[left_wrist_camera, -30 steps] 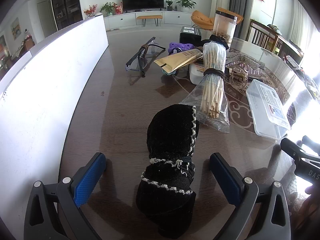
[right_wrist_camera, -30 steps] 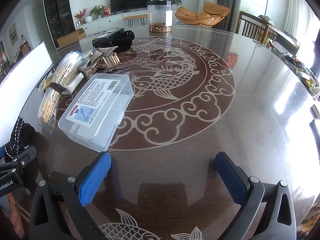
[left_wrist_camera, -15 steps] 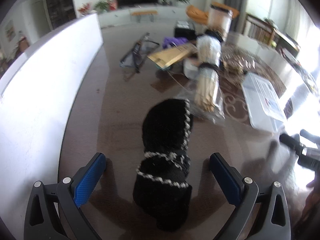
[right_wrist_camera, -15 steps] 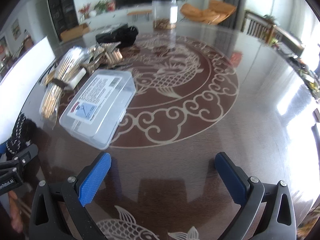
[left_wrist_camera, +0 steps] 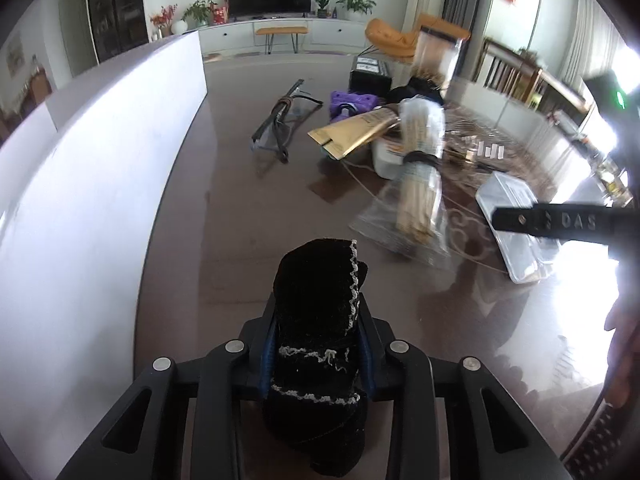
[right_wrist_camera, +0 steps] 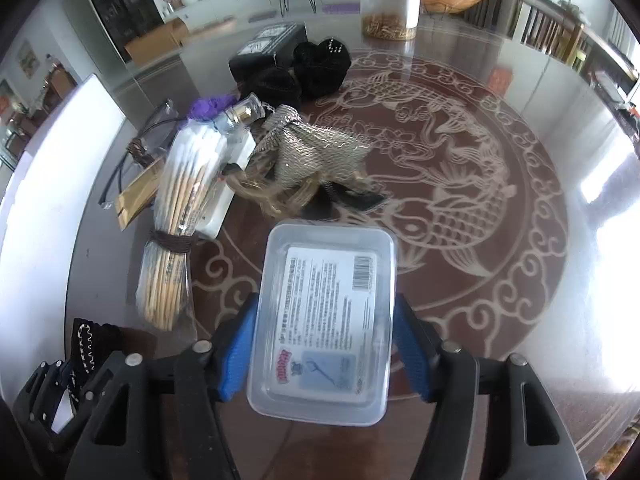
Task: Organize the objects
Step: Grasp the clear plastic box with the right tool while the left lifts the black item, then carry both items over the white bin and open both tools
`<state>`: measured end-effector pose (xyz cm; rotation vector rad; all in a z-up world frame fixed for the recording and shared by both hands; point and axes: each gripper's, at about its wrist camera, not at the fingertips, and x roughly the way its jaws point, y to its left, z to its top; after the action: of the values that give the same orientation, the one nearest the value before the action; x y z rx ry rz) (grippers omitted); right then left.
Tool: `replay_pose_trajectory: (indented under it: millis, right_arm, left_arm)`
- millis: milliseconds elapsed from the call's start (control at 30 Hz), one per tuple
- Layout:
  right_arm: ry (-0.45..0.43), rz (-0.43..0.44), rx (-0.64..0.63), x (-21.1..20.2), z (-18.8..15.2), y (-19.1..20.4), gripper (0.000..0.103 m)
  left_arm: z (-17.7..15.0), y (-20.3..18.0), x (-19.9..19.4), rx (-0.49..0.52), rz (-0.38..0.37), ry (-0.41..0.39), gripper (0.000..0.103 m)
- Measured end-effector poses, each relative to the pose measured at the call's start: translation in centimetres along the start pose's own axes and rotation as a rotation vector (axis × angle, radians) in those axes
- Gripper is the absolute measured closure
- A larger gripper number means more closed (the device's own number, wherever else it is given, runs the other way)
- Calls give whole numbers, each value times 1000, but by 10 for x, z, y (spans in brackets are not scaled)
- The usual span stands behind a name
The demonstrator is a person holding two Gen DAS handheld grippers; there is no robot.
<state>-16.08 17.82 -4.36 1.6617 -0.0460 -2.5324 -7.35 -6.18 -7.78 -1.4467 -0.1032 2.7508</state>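
My left gripper (left_wrist_camera: 318, 354) is shut on a black knitted cloth with white trim (left_wrist_camera: 320, 320), which stands up between its blue pads over the dark table. My right gripper (right_wrist_camera: 324, 344) is shut on a clear plastic box with a printed label (right_wrist_camera: 326, 320), its blue pads (right_wrist_camera: 236, 356) pressing the box's long sides. The same box shows in the left wrist view (left_wrist_camera: 516, 224), partly behind the right gripper's black body. The black cloth (right_wrist_camera: 90, 344) shows at the lower left of the right wrist view.
A bagged bundle of wooden sticks (right_wrist_camera: 176, 232) lies left of the box. Behind it are a gold pouch (left_wrist_camera: 356, 132), a purple item (left_wrist_camera: 352, 102), glasses (left_wrist_camera: 280, 128), a woven silver pouch (right_wrist_camera: 320, 152), black pouches (right_wrist_camera: 316, 68) and a clear jar (right_wrist_camera: 390, 4). A white board (left_wrist_camera: 80, 184) stands on the left.
Both grippers have closed: the left on the black cloth, the right on the clear box after moving left and forward onto it. The box now sits lengthwise between the right pads.
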Motion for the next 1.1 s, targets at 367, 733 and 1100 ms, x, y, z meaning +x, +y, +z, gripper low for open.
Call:
replay_pose_trajectory:
  millis: [367, 733, 1100]
  right_arm:
    - [-102, 152, 99, -70, -57, -57, 42]
    - [-231, 519, -201, -165, -37, 144, 42]
    - [-95, 652, -529, -125, -50, 314, 8]
  left_arm:
    - [-10, -5, -89, -47, -247, -158, 71]
    - [22, 144, -207, -239, 48, -354, 71]
    - [-20, 262, -144, -567, 242, -40, 54]
